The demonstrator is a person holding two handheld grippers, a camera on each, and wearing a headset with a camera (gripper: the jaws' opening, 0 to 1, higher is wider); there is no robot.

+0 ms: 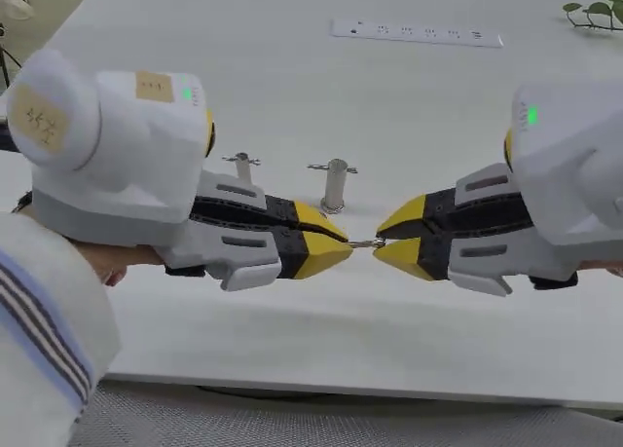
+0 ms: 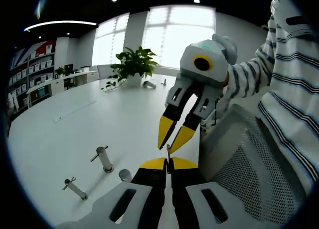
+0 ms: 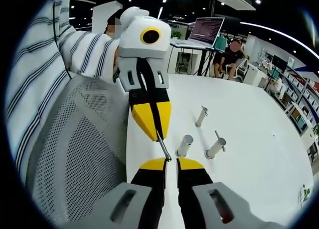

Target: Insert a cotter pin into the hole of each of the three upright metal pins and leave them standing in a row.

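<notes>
Pinching a loose cotter pin [image 1: 365, 242] by one end, the left claw [image 1: 343, 242] is held tip to tip with the right claw [image 1: 382, 242], above the desk [image 1: 292, 77] near its front edge. The left jaws are pressed together on the pin. Its free end is set into the narrow gap between the right jaws, but whether those jaws bear on it cannot be told. The pin is kept in the air between the two claws, clear of the desk. This is judged to be a hand-over or re-grip, made so that the pin can be taken at a better end and angle for threading. Just beyond the claws, the upright metal pins are stood on the desk. The first fitted pin [image 1: 334, 186] and the second fitted pin [image 1: 241, 167] are each crossed near the top by a cotter pin, so both are taken as done. The bare pin [image 3: 184, 145] is seen with no crosspiece and is placed close to the claws, where little travel should be needed. The task is judged about two thirds complete. For the next move, the thin pin must be lined up with a small cross hole. A slip during the hand-over could let it drop onto the desk.
</notes>
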